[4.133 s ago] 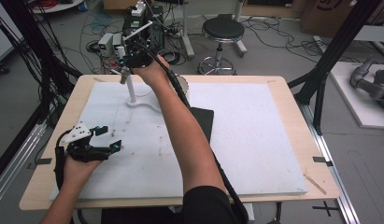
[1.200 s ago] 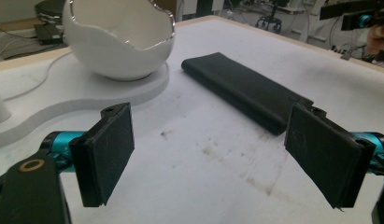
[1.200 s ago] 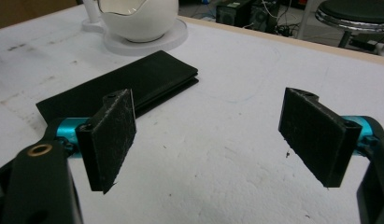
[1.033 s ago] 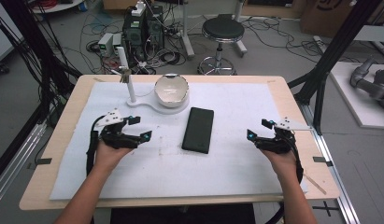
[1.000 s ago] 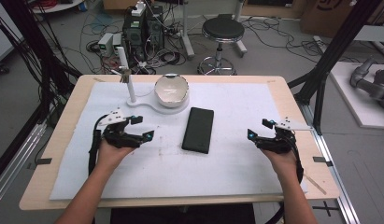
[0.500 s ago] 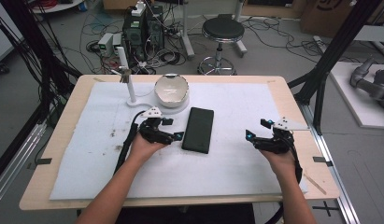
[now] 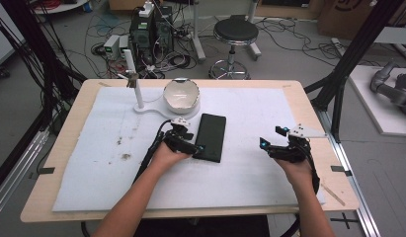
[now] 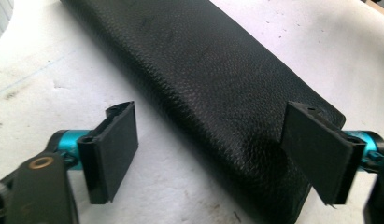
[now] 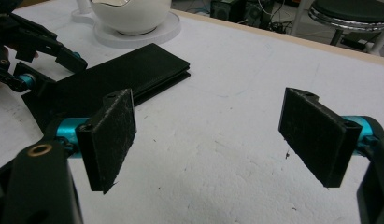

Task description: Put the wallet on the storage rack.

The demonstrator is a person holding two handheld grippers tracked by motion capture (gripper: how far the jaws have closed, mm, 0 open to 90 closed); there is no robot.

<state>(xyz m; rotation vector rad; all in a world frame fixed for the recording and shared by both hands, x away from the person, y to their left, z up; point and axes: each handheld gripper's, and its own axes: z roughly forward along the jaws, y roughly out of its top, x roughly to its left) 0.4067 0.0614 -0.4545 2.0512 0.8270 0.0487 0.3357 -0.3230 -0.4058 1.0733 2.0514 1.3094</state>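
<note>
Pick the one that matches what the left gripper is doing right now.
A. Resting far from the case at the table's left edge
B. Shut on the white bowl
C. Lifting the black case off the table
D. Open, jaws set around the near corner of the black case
D: in the left gripper view the left gripper stands open with its jaws either side of the near corner of the black case, which lies flat on the white mat.

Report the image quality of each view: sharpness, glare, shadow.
High view: soft, even light, faint shadows. Left gripper view: black leather case sharp, grain visible, white mat washed out. Right gripper view: jaws crisp, stool blurred, white bowl bright.
</note>
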